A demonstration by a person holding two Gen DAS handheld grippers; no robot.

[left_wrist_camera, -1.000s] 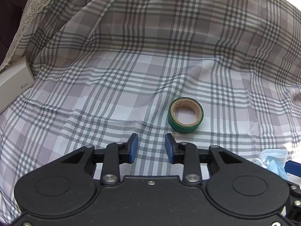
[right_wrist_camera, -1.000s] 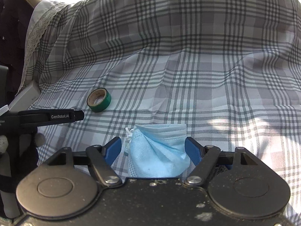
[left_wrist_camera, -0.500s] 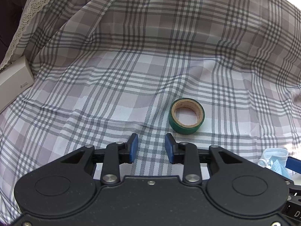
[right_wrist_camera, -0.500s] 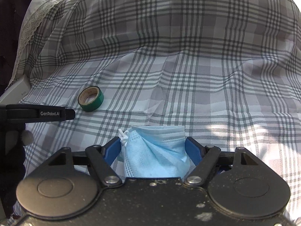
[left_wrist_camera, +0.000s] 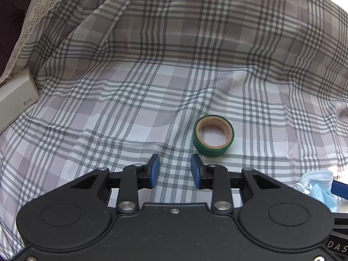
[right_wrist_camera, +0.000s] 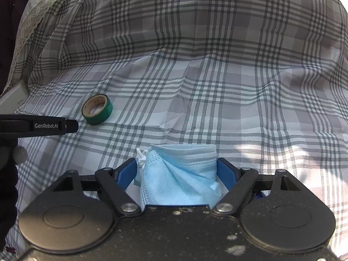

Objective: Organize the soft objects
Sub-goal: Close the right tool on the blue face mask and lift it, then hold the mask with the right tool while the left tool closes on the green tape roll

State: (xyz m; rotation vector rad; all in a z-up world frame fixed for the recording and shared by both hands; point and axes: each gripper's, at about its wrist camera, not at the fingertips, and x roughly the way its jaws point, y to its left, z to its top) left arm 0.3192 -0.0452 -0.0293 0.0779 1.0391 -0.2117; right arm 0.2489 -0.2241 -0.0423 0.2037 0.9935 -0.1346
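A crumpled light-blue face mask [right_wrist_camera: 180,174] sits between the blue pads of my right gripper [right_wrist_camera: 177,169], whose jaws press on it from both sides. The mask also shows at the right edge of the left wrist view [left_wrist_camera: 317,187]. My left gripper [left_wrist_camera: 174,169] is open and empty, low over the plaid cloth [left_wrist_camera: 152,87]. A green tape roll [left_wrist_camera: 213,135] lies flat just ahead and right of its right finger; it also shows in the right wrist view [right_wrist_camera: 97,109]. The left gripper's side [right_wrist_camera: 43,126] shows at the left there.
A white box [left_wrist_camera: 16,100] lies at the left edge of the cloth, also seen in the right wrist view [right_wrist_camera: 13,96]. A lace-trimmed fabric edge [left_wrist_camera: 43,6] runs along the upper left. The cloth rises into a folded slope at the back.
The right gripper with the mask has shifted to the right, so the tape roll sits further left in its view. The left gripper has barely moved.
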